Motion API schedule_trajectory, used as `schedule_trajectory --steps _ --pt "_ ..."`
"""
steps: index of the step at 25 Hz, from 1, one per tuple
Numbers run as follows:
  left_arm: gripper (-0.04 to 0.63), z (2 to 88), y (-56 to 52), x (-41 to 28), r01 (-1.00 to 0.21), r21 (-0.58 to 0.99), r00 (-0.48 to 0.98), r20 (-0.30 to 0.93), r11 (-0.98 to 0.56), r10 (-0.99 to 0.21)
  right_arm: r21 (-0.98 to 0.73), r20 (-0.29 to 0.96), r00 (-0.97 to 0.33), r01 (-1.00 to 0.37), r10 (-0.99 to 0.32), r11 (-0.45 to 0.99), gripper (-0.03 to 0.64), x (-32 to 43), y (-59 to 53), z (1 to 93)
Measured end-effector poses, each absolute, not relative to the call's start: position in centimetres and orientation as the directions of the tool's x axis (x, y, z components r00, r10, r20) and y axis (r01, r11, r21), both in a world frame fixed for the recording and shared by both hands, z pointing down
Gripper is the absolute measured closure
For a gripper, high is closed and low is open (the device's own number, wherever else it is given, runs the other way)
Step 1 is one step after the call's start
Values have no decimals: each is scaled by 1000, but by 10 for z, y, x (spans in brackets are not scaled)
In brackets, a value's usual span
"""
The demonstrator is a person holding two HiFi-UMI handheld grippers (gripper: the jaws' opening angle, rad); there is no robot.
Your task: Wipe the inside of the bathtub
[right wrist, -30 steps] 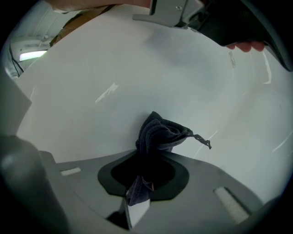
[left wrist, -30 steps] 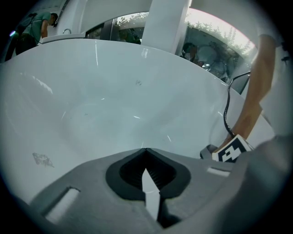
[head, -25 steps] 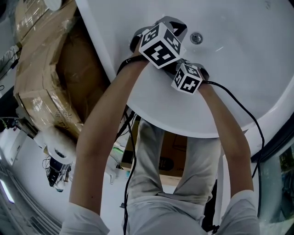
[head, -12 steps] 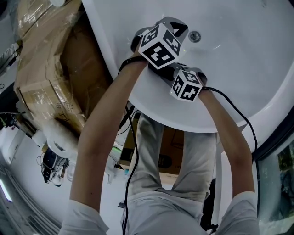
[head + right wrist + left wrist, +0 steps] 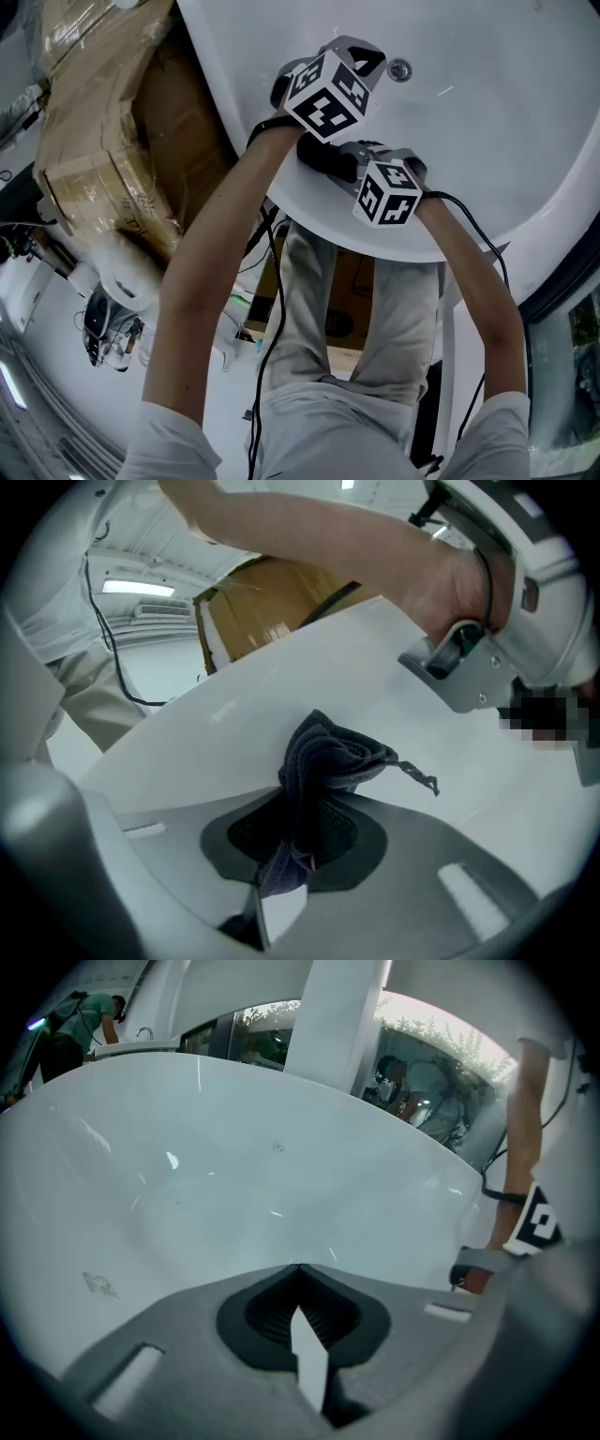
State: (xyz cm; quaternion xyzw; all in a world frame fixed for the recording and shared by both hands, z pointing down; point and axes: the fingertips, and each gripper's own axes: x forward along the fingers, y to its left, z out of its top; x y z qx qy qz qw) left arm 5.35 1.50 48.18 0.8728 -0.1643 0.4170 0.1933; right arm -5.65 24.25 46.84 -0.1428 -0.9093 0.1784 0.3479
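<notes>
R gripper (image 5: 311,803) clamped on cloth (image 5: 334,752) slid back to tub rim (image 5: 314,217); L gripper (image 5: 300,1277) jaws together.

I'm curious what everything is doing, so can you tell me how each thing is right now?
Left hand-held gripper: jaws shut, nothing between them.
Right hand-held gripper: jaws shut on the cloth.
Cloth: dark, bunched up, sticking out past the jaws.
Bathtub: white, no water showing in it.
Drain: uncovered.
Cardboard box: wrapped in clear film, standing beside the bathtub.
</notes>
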Motion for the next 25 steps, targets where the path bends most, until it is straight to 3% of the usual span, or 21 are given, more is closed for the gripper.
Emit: schedule_trajectory --steps 8,17,20,23,25 --pt "597 474 13 56 -481 208 612 776 -852 -156 -441 493 -687 331 534 834 557 -40 274 416" --pt "597 470 12 59 -491 220 632 756 -843 -170 -529 348 -561 545 751 651 557 -8 303 351" --pt "597 472 10 56 -512 242 636 751 -824 -175 -567 342 -606 476 718 672 557 5 273 359" --pt "597 473 6 49 -548 260 636 747 -795 -194 -554 500 -615 314 610 771 557 28 220 410" --pt "597 473 3 46 -563 252 630 748 -787 -211 -514 646 -525 238 554 824 557 52 194 451"
